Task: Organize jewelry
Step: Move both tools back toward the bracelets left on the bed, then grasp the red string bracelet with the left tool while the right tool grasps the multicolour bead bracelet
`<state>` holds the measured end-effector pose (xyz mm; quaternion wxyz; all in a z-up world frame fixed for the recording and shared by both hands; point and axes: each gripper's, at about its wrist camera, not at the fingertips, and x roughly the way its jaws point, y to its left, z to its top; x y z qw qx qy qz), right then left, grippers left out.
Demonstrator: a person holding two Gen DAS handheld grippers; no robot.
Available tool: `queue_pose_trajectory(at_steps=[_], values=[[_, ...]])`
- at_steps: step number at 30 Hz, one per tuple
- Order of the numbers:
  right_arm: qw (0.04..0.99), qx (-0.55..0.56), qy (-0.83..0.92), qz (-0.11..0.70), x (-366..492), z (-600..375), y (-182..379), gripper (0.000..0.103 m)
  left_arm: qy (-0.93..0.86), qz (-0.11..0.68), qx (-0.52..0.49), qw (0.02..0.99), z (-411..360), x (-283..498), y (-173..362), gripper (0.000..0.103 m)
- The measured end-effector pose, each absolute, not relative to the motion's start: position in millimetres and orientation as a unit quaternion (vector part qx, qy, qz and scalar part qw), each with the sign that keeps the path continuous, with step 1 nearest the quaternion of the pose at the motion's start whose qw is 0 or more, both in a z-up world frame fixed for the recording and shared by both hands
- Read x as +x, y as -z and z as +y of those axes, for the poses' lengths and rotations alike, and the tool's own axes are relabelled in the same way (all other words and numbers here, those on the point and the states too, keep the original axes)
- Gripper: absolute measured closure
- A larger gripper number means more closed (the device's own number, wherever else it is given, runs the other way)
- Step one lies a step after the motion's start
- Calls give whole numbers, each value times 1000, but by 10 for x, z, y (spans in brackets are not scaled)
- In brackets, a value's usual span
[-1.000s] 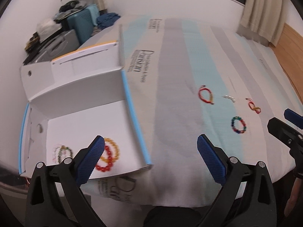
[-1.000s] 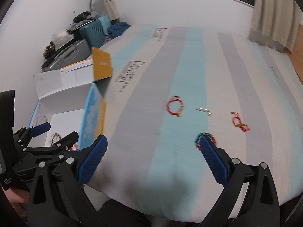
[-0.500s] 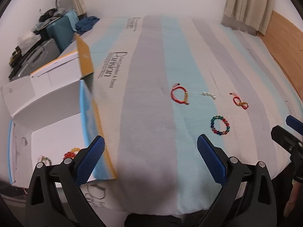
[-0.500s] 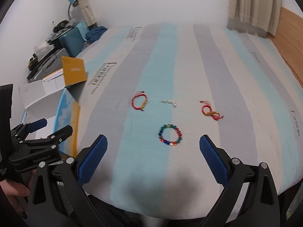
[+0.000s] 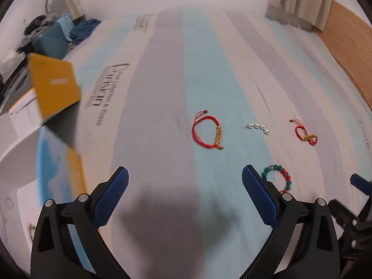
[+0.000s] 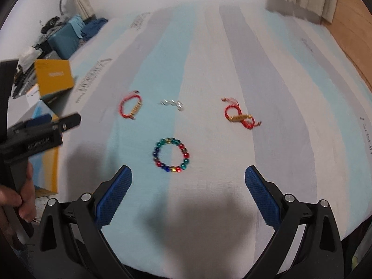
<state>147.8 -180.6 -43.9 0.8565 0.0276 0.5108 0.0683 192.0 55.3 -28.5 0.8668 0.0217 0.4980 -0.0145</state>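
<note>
both hand-held grippers gape wide, empty: left (image 5: 184,189), right (image 6: 188,189); a hand (image 6: 16,200) grips the left one's handle.

Four pieces lie flat, apart, on striped cloth. Red cord bracelet with gold bar (image 6: 130,106): open loop, far left. Short strand of white pearl beads (image 6: 172,103): centre. Red knotted cord bracelet with gold tube (image 6: 239,116): right. Multicoloured glass-bead bracelet (image 6: 171,154): round, nearest.

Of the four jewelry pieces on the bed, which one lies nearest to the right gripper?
The multicolored bead bracelet, just ahead of the open right gripper. The two red cord bracelets and the pearl piece lie farther back in a row.
</note>
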Motion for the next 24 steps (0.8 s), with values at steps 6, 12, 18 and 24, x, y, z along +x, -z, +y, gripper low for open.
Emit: queue_pose_trajectory(at_steps=[6,12,18,24], values=[[847,4,-68,526,1699,-1735,818,9,30,514,35,857,364,2367,655,7],[837,2,-69,543,1915,-1652,1122,12,37,528,53,847,169,2746,1006,7],[819,11,-77,568,2067,-1603,1348,28,31,544,50,837,135,2922,1291,13],[821,20,-62,567,2086,-1646,1411,44,37,546,41,836,158,2941,1374,24]])
